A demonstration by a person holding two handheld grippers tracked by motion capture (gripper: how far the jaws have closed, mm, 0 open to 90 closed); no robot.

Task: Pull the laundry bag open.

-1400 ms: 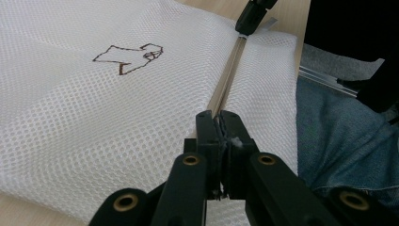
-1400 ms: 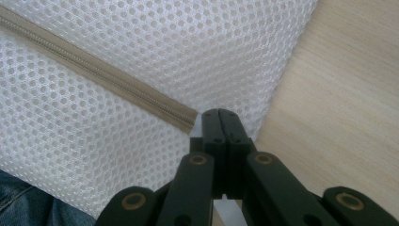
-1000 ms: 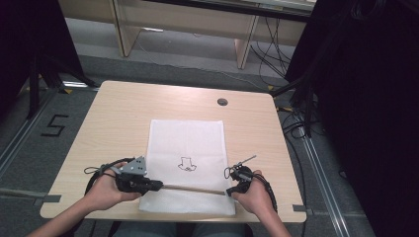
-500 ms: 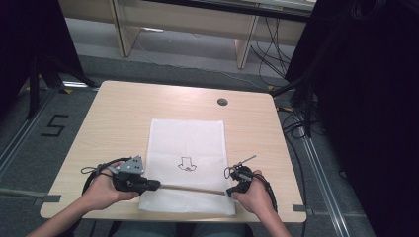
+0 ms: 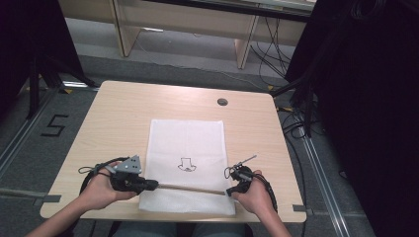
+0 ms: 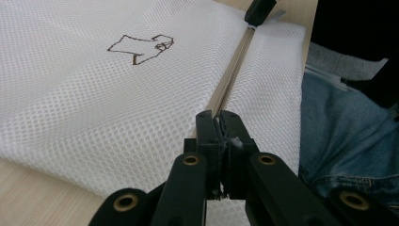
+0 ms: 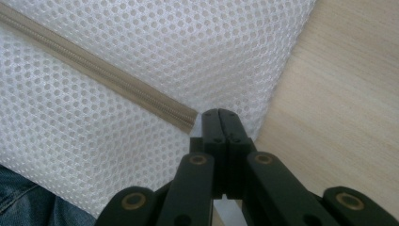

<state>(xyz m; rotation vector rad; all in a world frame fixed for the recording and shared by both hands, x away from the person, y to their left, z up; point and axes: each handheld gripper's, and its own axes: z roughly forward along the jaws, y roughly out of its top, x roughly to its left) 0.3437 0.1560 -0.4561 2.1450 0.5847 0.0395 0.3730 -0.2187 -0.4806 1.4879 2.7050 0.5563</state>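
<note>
A white mesh bag lies flat in the middle of the table, with a small dark drawing on it. A tan zipper runs across the bag near its front edge. My left gripper is shut on the zipper's left end; in the left gripper view its jaws pinch a small whitish pull, and the zipper runs away to the right gripper. My right gripper is shut at the zipper's right end; its tips sit on the mesh beside the zipper.
The light wooden table has a round cable hole at the back right. The person's jeans are just past the table's front edge. On the floor are a "5" mark and cables.
The left gripper has edged slightly to the left along the zipper line. The right gripper and the bag have stayed where they were.
</note>
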